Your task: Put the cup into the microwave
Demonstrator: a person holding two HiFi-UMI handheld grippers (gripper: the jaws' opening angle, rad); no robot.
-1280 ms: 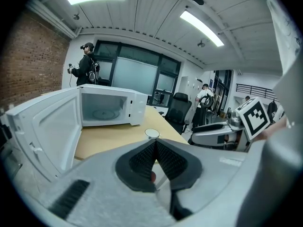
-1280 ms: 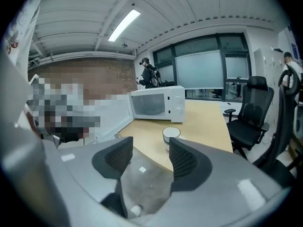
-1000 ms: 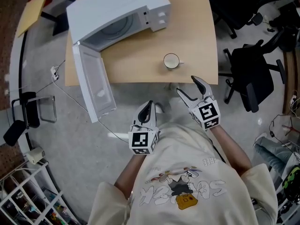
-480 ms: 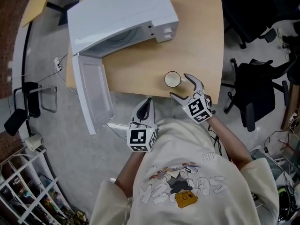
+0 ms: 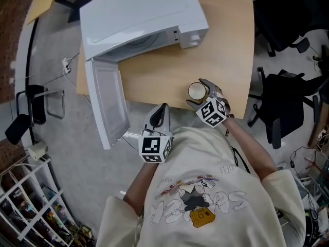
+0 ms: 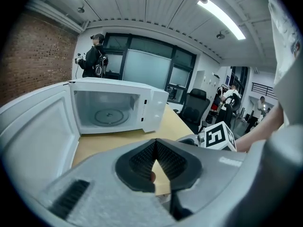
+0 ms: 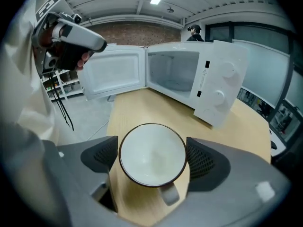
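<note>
Cup upright on table between opening jaws of right gripper

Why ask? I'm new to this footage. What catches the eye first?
A white microwave stands on the wooden table, its door swung wide open. Near the table's front edge, a white cup sits between the opening jaws of the right gripper, not yet gripped.

The dark-rimmed cup and the microwave are white, the table tan.
</note>
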